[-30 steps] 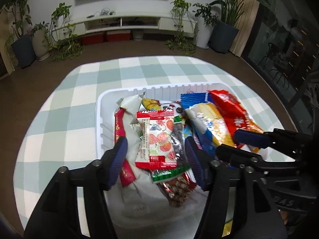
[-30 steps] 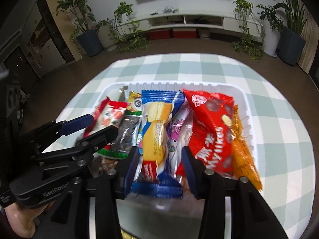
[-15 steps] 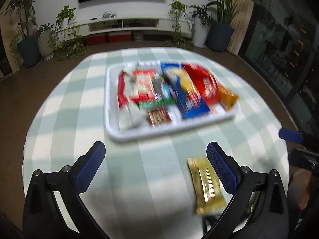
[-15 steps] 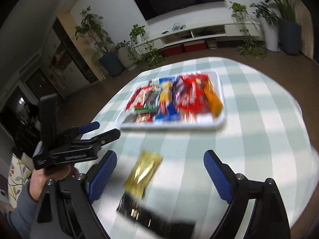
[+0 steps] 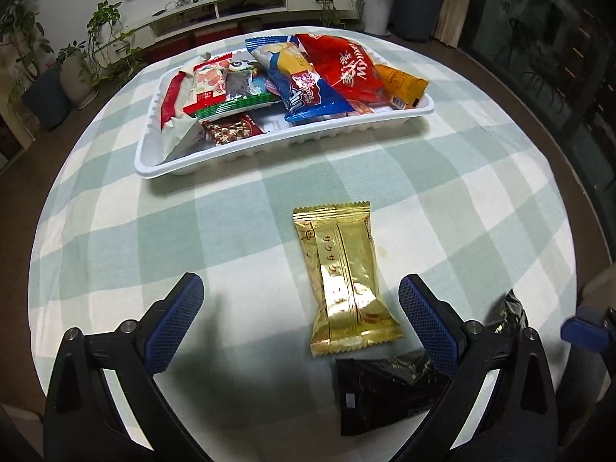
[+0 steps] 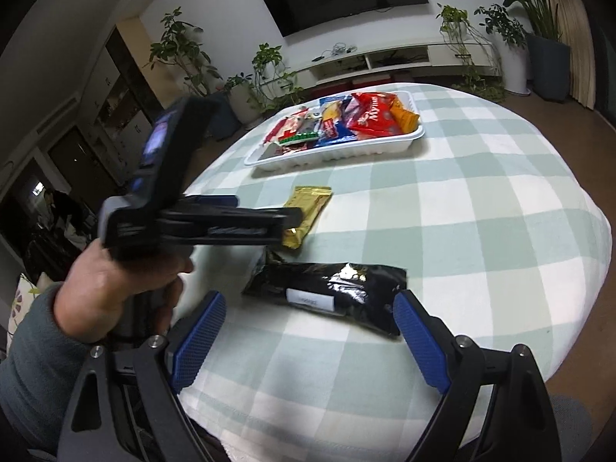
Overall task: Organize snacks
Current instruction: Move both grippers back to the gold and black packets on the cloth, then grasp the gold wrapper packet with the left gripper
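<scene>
A white tray [image 5: 269, 146] full of several snack packets stands at the far side of the checked tablecloth. Nearer lies a gold packet [image 5: 346, 277], and a black packet [image 5: 385, 392] lies just below it. My left gripper [image 5: 300, 294] is open wide, and the gold packet's near end sits between its fingers without touching the pads. In the right wrist view my right gripper [image 6: 308, 308] is open over the black packet [image 6: 327, 288], whose right end lies close to the right finger. The gold packet [image 6: 308, 208] and the tray [image 6: 338, 150] lie beyond.
A hand [image 6: 115, 288] in a grey sleeve holds the left gripper [image 6: 269, 211] above the gold packet. The round table's edge [image 6: 577, 308] curves off close to the right. Potted plants [image 6: 269, 73] and a low TV shelf [image 6: 385, 57] stand beyond the table.
Both grippers have drawn back from the tray toward the near side of the table and opened wide. The gold and black packets have come into view beneath them.
</scene>
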A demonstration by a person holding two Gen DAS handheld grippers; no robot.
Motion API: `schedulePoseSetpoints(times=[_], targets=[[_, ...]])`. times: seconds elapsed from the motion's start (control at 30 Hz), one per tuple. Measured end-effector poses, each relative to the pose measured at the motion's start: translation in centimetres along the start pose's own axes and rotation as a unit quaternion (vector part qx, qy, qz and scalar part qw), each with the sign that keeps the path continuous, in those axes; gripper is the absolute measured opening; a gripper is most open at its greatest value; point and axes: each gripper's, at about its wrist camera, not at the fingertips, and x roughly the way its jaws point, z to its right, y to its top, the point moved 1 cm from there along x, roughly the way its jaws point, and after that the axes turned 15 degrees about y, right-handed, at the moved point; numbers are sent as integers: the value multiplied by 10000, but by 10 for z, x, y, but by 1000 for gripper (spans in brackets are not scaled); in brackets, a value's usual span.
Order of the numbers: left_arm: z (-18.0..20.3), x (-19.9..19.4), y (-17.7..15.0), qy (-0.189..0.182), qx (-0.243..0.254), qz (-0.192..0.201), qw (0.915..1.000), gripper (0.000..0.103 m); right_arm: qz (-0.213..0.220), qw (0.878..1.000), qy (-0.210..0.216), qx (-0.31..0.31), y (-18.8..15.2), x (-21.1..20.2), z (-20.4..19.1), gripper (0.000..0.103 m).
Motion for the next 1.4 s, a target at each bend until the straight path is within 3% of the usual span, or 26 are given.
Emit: schedulePoseSetpoints(times=[0.17,0.4,0.5,0.63,0.77,0.9,1.03,1.17,1.3,1.4], targets=[[6,14,8,19,118,-212,9997,80,15,10000,11,-43,-2,-2,0,91],[14,24,14,-114,244,-308,9992,67,-15,10000,12,29,-1,-2,5,91],[18,25,18,-181,389,-300,9986,57,-70,10000,32,12,-2,-1,5,91],[22,22,19,-310,564,-231,9977,32,-158,9998,32,-88,-1,-1,3,91],[10,18,11,-428,513,-249,9975,31,-358,9989,31,-307,3,3,1,91],[-13,10,-5,-483,311,-214,9981,31,-917,9917,7,-901,10,18,-4,89],[-48,-7,-32,-573,-19,-126,9983,31,-1570,9700,-81,-1852,18,37,-18,85],[-78,-23,-63,-677,-345,-70,9971,31,-2425,9250,-32,-2924,23,60,-34,83],[-87,-34,-91,-762,-479,-61,9959,31,-3059,8880,118,-3432,28,82,-35,82],[-84,-37,-102,-827,-478,-61,9954,31,-3448,8707,74,-3505,32,98,-26,82]])
